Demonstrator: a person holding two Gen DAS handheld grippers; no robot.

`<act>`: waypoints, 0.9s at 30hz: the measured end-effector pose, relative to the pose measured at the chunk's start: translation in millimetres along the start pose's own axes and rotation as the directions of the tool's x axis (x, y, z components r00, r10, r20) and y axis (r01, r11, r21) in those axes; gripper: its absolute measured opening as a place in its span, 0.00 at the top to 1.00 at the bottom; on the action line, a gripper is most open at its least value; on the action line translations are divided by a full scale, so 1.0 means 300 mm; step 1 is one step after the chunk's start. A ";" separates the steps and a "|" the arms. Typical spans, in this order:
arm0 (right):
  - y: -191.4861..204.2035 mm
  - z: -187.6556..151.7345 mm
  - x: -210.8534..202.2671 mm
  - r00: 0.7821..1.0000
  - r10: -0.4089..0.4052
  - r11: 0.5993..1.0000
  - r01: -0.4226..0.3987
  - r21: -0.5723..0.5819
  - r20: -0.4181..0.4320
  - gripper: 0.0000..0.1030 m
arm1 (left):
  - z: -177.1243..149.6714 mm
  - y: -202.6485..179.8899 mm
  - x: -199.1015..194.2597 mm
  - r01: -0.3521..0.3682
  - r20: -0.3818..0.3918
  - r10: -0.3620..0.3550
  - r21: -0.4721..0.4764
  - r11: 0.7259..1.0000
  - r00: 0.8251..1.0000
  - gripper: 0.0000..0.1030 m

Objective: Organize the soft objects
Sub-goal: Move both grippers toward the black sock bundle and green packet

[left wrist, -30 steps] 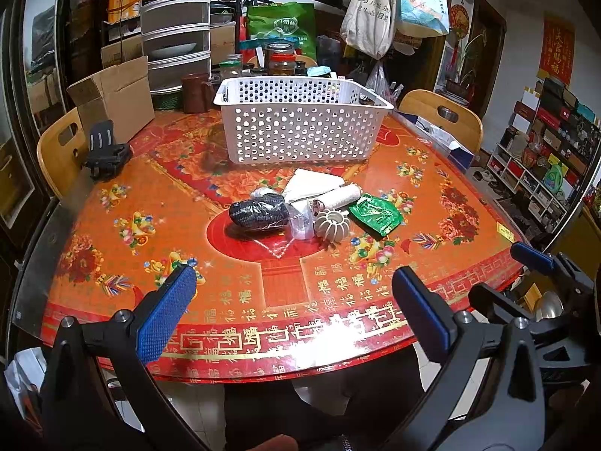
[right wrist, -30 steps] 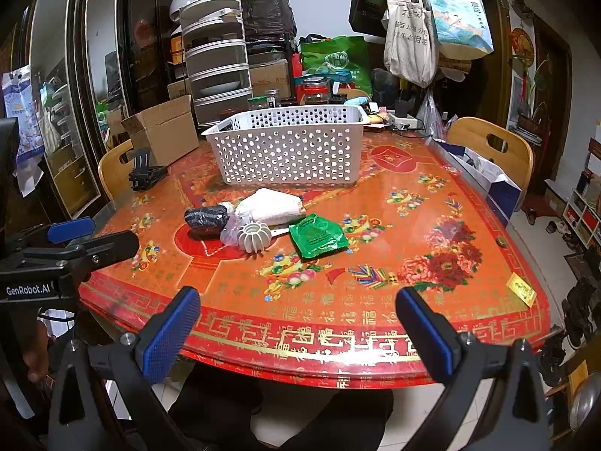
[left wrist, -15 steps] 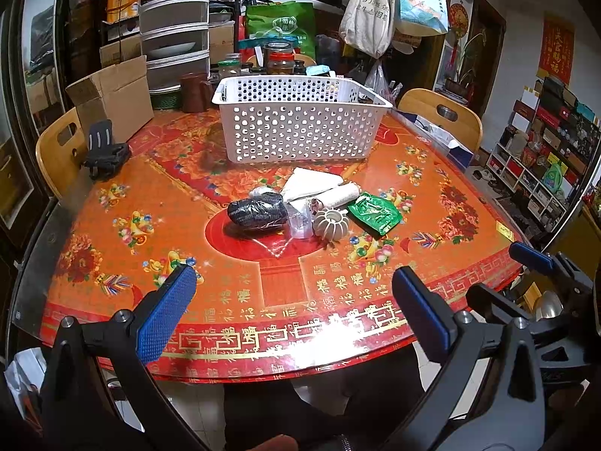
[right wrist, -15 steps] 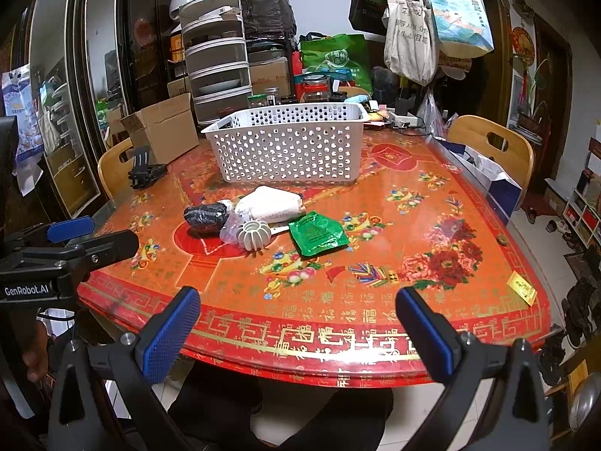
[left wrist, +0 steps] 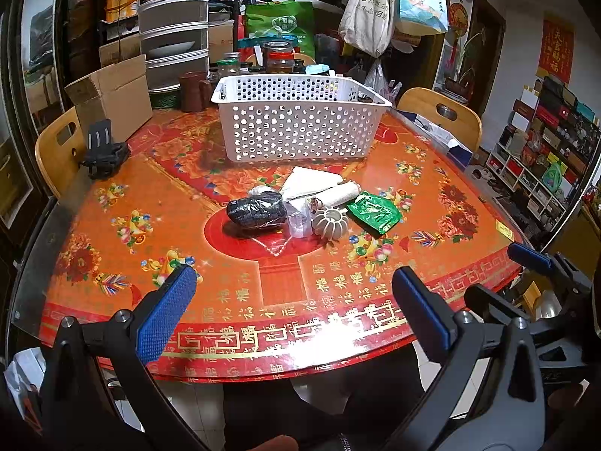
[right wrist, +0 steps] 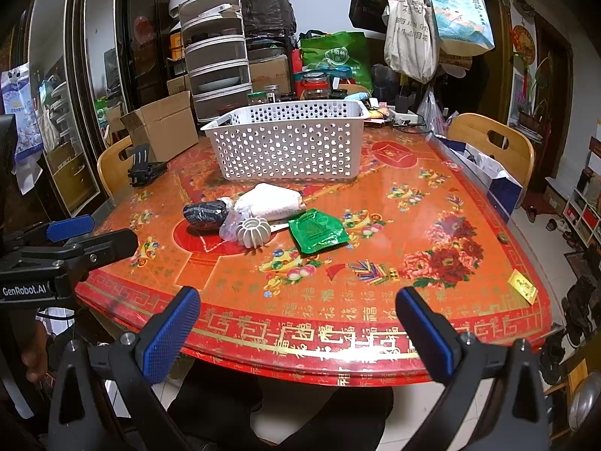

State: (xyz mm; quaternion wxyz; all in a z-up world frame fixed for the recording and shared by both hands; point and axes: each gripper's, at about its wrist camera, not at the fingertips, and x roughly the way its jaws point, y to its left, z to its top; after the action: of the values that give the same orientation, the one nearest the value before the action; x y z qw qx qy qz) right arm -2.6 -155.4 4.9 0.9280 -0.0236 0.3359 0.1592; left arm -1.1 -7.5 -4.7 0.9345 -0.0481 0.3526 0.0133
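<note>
Both grippers, left and right, hang wide apart off the table's near edge (nothing held). Soft stuff sits piled mid-table, near the basket.

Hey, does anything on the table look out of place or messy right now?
Yes. The soft items sit in a loose heap mid-table, not in the basket: a dark bundle, white rolls, a ribbed grey piece and a green packet, touching or overlapping. Nothing looks spilled or damaged.
</note>
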 end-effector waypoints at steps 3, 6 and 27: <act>-0.016 0.006 0.014 1.000 0.015 1.000 -0.015 0.017 0.018 0.00 | -0.004 0.013 0.008 0.009 0.018 -0.008 -0.019 1.000 1.000 0.00; -0.055 0.007 0.038 0.997 0.018 0.998 -0.023 0.060 0.081 0.00 | 0.002 0.055 0.044 -0.028 0.034 0.029 -0.044 0.999 0.999 0.00; -0.144 0.062 0.420 0.973 0.052 0.997 -0.037 0.069 -0.226 0.00 | 0.089 0.234 0.456 -0.022 -0.177 0.015 -0.034 0.999 0.984 0.00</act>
State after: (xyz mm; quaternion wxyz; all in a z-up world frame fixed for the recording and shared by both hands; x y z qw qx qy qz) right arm 113.5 -158.2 -63.0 0.8799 -0.0042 0.4455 0.1652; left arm 115.1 63.7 -80.6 0.8984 -0.0624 0.4341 0.0239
